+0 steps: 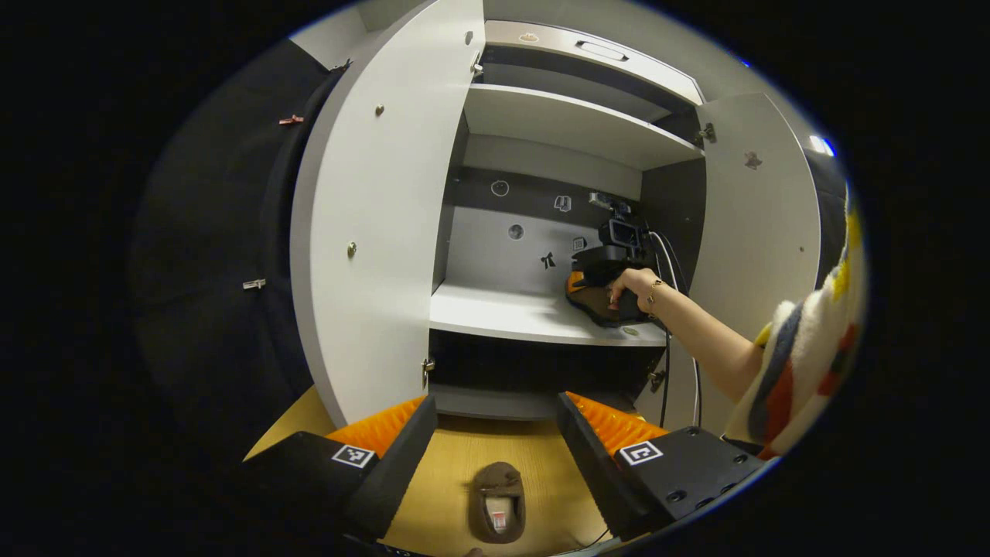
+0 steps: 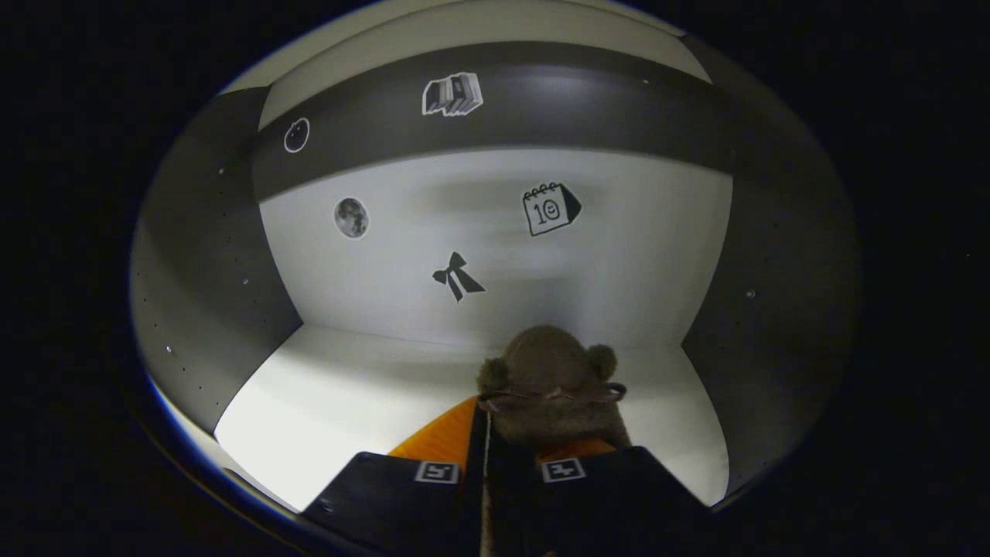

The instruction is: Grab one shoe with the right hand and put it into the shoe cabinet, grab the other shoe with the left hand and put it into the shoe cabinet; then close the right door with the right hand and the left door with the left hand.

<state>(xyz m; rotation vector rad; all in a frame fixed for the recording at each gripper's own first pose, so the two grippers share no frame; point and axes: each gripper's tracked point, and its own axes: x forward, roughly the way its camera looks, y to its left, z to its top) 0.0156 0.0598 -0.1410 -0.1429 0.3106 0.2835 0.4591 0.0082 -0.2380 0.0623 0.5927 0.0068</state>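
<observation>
Left gripper view: the left gripper (image 1: 495,433) hangs wide open above the second shoe (image 1: 499,501), toe pointing toward the cabinet (image 1: 371,232); the right gripper (image 2: 495,464) clamps the first shoe (image 2: 551,383) over its shelf (image 2: 340,402)

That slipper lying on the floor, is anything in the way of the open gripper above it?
Nothing visible is. The slipper lies alone on the bare wooden floor, straight ahead between the left gripper and its spread fingers. The cabinet doors stand open beyond it.
</observation>
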